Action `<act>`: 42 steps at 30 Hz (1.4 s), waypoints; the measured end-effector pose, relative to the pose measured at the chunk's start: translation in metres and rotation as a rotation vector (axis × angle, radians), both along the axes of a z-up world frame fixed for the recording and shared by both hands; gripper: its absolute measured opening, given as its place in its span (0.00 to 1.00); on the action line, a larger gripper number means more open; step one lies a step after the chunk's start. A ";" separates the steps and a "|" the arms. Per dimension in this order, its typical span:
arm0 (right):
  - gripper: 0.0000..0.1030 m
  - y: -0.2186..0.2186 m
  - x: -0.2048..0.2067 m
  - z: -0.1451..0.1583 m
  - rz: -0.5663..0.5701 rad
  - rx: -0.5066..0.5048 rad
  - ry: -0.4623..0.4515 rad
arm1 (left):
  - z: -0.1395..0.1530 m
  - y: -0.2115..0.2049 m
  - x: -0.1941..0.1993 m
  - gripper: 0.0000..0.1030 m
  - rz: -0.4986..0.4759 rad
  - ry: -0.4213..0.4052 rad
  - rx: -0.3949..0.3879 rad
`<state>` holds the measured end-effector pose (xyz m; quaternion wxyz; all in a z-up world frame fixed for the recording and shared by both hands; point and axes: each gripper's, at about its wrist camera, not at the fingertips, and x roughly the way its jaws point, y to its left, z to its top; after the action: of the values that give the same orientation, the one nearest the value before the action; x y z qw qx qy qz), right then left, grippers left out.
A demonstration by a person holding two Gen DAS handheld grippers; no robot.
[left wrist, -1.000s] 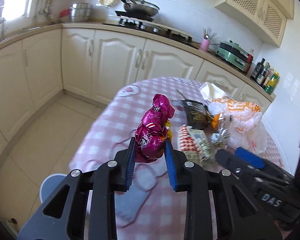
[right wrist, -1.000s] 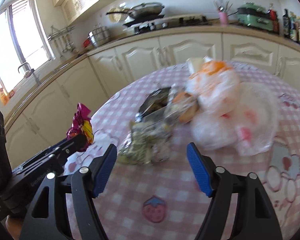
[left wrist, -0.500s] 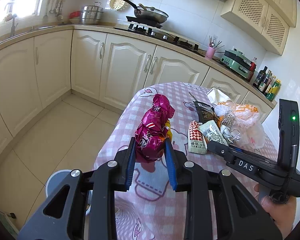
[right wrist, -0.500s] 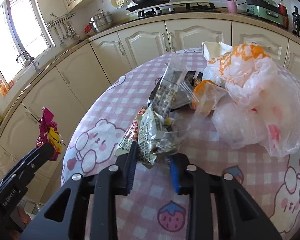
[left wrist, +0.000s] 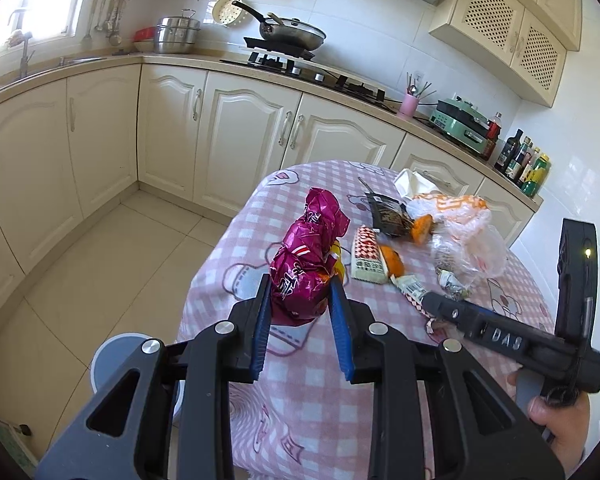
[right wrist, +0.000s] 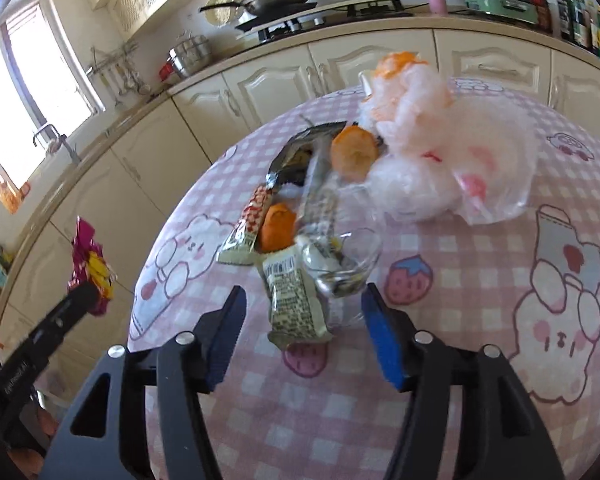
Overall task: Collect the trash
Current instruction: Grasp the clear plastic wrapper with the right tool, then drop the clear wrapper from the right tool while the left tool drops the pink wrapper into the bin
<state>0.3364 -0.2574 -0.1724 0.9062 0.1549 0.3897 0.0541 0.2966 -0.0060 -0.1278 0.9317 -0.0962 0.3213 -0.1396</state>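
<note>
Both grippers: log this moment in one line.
left gripper: shut on magenta wrapper | right gripper: opening, beige wrapper between jaws, unpressed | table: trash remains

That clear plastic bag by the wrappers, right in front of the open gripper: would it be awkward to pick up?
Probably. The clear plastic bag looks thin and crumpled, so it should flop and collapse when pinched. It seems light, holding only a few scraps, and may slide on the tablecloth rather than lift. The right gripper is opening, touching nothing.

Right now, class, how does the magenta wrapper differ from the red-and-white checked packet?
The magenta wrapper is crumpled and clamped upright in the left gripper, off the table; the red-and-white checked packet is flat and lies on the tablecloth against orange peel. Both are snack packaging.
</note>
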 end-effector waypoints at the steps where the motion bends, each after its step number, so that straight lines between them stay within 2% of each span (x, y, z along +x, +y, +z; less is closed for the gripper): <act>1: 0.59 -0.003 -0.001 0.002 -0.013 0.002 -0.013 | 0.001 -0.001 -0.001 0.25 -0.001 -0.001 0.001; 5: 0.59 -0.016 0.005 0.001 -0.085 0.017 -0.022 | 0.002 -0.006 -0.003 0.25 -0.005 -0.005 0.011; 9: 0.59 -0.020 0.022 -0.003 -0.091 0.026 0.001 | 0.002 -0.008 -0.005 0.25 -0.007 -0.005 0.015; 10: 0.57 -0.020 0.025 -0.004 -0.088 0.029 0.008 | 0.002 -0.008 -0.005 0.25 -0.009 -0.004 0.015; 11: 0.44 -0.018 0.026 -0.002 -0.085 0.032 -0.002 | 0.001 -0.007 -0.006 0.25 -0.009 -0.005 0.015; 14: 0.43 -0.010 0.026 0.003 -0.066 -0.010 -0.021 | 0.001 -0.007 -0.006 0.25 -0.011 -0.008 0.014; 17: 0.43 0.004 0.016 0.017 -0.075 -0.088 -0.090 | 0.002 -0.003 -0.006 0.25 -0.008 -0.014 0.000; 21: 0.43 0.027 0.004 0.039 -0.050 -0.129 -0.186 | 0.003 0.009 -0.007 0.25 0.004 -0.020 -0.015; 25: 0.43 0.069 0.001 0.056 0.044 -0.139 -0.256 | 0.003 0.032 -0.006 0.25 0.047 -0.021 -0.029; 29: 0.43 0.115 0.012 0.057 0.167 -0.121 -0.261 | -0.003 0.064 -0.006 0.25 0.118 -0.012 -0.031; 36: 0.43 0.207 0.036 0.019 0.368 -0.090 -0.186 | -0.037 0.127 -0.002 0.25 0.260 0.075 -0.002; 42: 0.43 0.267 0.056 -0.018 0.469 -0.064 -0.124 | -0.074 0.170 0.011 0.25 0.382 0.185 0.032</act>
<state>0.3923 0.0097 -0.1903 0.8956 0.0277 0.3600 0.2600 0.3072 0.1640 -0.2019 0.9091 -0.1531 0.3835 0.0541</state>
